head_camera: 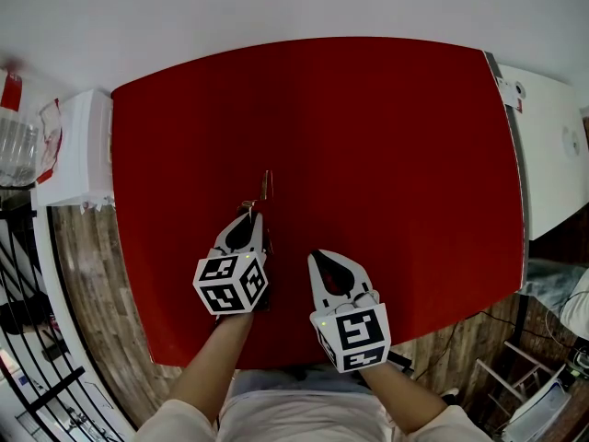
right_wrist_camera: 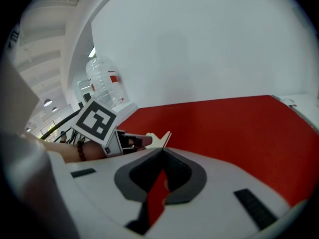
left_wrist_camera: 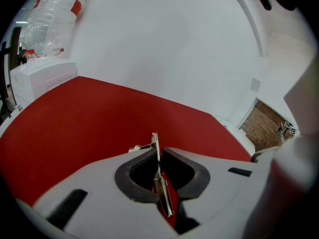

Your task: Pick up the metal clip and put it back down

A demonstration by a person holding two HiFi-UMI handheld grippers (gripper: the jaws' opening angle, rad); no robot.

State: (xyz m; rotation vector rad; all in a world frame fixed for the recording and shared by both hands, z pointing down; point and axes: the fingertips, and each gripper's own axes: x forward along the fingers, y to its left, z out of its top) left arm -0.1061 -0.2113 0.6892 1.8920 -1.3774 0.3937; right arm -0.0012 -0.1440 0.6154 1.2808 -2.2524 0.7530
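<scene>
My left gripper [left_wrist_camera: 157, 152] jaws pinch the metal clip [left_wrist_camera: 164, 192] low over the red tabletop [head_camera: 368, 136], ready for set-down; the right gripper [right_wrist_camera: 163, 150] waits beside it, jaws closed and empty.

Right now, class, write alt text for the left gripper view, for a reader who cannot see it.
The left gripper is closed on a thin metal clip, held on edge between its jaws over a red table. Behind are a white wall and, at upper left, a clear water bottle.
</scene>
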